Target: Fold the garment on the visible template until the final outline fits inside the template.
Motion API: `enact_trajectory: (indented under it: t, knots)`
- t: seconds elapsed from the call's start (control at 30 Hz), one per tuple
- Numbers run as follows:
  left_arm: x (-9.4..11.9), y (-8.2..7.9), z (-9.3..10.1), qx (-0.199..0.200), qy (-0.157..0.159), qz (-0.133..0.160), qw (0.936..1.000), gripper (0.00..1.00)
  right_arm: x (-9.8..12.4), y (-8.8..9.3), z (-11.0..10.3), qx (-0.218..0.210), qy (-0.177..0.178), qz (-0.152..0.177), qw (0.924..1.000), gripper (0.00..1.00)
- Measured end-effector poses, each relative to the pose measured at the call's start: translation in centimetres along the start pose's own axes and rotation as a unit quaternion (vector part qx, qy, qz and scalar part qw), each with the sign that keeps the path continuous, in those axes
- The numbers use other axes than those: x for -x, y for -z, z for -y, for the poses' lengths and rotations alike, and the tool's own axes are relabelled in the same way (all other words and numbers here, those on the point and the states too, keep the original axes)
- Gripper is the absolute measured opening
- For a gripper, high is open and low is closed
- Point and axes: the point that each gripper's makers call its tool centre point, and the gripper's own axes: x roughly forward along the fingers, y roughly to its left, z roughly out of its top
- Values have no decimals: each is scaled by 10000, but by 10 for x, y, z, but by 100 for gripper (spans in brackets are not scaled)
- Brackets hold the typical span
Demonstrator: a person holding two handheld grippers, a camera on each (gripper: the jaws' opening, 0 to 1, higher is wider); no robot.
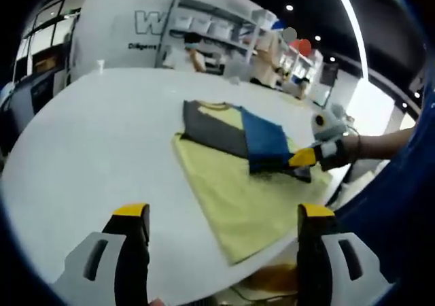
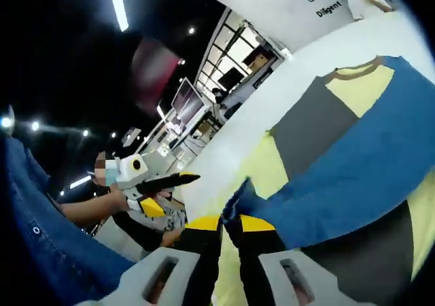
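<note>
Garment (image 1: 234, 139) partly folded on yellow template (image 1: 238, 197), white bench (image 1: 102, 129). Right tongs (image 2: 231, 223) clenched on garment's blue edge, at template's far side. Left tongs (image 1: 221, 214) released, hovering near template's front edge, apart from garment.

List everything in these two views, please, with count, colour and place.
Garment: one, grey, yellow and blue, lying partly folded on the template, blue corner pinched by the right gripper.
Template: one, pale yellow, on the table under the garment.
Table: one, white, round-edged.
Shelves: one rack, white, beyond the table.
Wall panel: one, white with grey lettering, behind the table.
Left gripper: one, black with yellow tips, jaws apart above the table's near edge.
Right gripper: one, black with yellow tips, shut on the garment.
Arm: one, behind the right gripper.
</note>
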Motion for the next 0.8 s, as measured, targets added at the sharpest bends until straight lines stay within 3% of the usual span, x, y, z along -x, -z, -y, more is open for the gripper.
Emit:
enact_trajectory:
  t: [0.1,0.23,0.37,0.43,0.53,0.57,0.6,0.67,0.8]
  knots:
    - [0,0,0,17,14,-9,10000,88,0,14,-10,180,-163,-338,9991,6]
    - [-1,0,3,17,25,-10,10000,88,7,16,-18,241,-300,-303,9988,8]
    - [-2,1,3,31,35,11,10000,88,33,-4,-7,920,220,126,9954,10]
    - [-2,2,2,47,29,16,10000,88,52,-18,10,1367,683,294,9878,10]
    - [-2,3,1,66,22,15,10000,88,78,-36,32,1446,1159,571,9810,12]
    - [-2,4,-1,73,12,12,10000,88,96,-50,47,1482,1490,811,9743,13]
    - [-2,4,-1,74,10,10,10000,88,101,-52,51,1495,1572,852,9724,13]
    - [-2,4,-3,90,-17,10,10000,88,130,-66,82,1486,2125,1015,9605,15]
    - [-2,4,-5,95,-36,0,9999,88,153,-71,111,1557,2666,1062,9452,20]
